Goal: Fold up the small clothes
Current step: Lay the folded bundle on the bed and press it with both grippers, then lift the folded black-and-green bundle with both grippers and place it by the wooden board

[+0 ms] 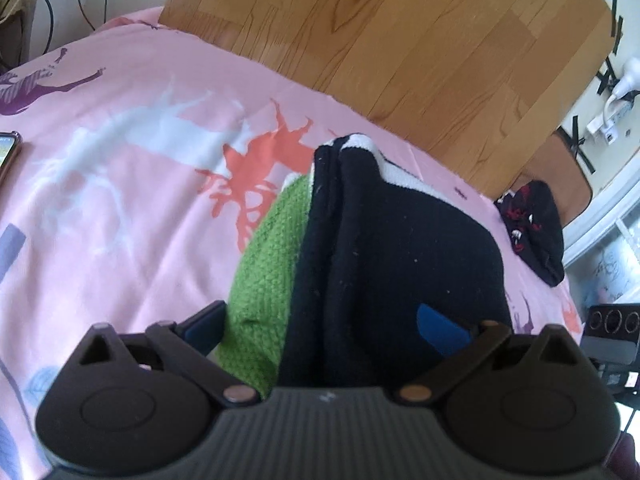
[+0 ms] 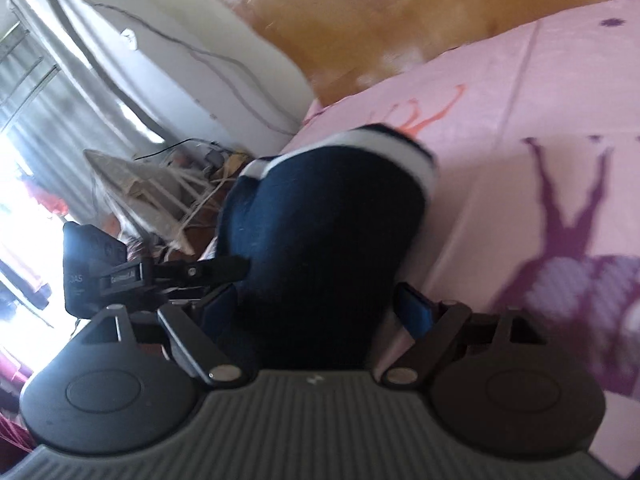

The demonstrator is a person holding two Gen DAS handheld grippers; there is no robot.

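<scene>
Left gripper jaws wide | folded black knit garment with white-striped cuff lies between them on pink printed bedsheet, over green knit cloth | right gripper spread too (blurred), garment between, unpinched

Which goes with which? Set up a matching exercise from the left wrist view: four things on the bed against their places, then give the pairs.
Things:
1. green knit cloth
2. dark sock with white band
3. dark sock with red pattern
4. phone

Places:
A. at the left edge of the view, on the pink sheet
B. partly under another garment
C. apart from the others, near the right edge of the bed
D. lying over the green cloth's right side

Pairs: 1-B, 2-D, 3-C, 4-A
</scene>
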